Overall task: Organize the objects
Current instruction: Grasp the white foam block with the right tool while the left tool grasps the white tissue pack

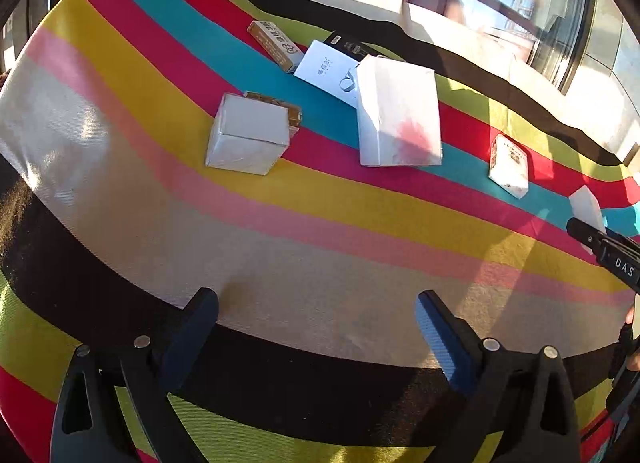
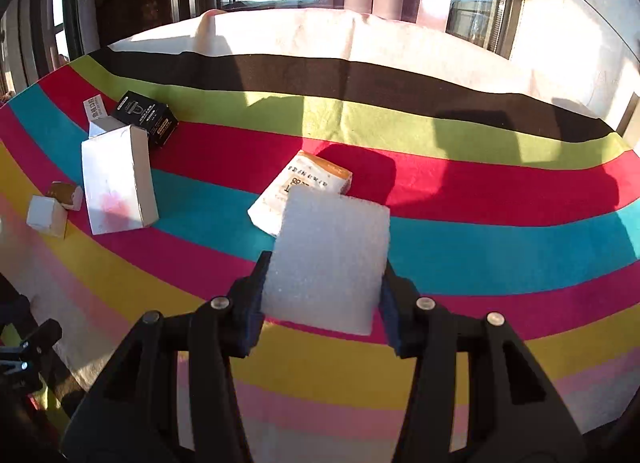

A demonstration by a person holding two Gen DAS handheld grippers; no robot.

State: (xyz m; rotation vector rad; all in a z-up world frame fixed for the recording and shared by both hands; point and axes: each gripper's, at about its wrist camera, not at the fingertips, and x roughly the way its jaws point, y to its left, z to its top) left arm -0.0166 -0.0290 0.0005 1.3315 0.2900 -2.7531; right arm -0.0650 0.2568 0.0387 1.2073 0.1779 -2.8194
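Tablecloth (image 2: 480, 191) was striped: black, lime green, red, teal, magenta, yellow, pink, cream. Foam block (image 2: 328, 259) was white, speckled texture. Packet (image 2: 304, 187) behind it was white with dark print, orange top edge. Tall box (image 1: 396, 119) was white with pinkish-red smudge on face. Small box (image 1: 248, 139) was plain grey-white. Long carton (image 1: 276, 45) was tan-gold with pale print. Little box (image 2: 146, 117) was black, white and yellow markings. Gripper fingers (image 1: 436, 339) were black with blue pads.

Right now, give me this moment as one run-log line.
right gripper: shut on white foam block | left gripper: open, empty | boxes: loose on striped cloth
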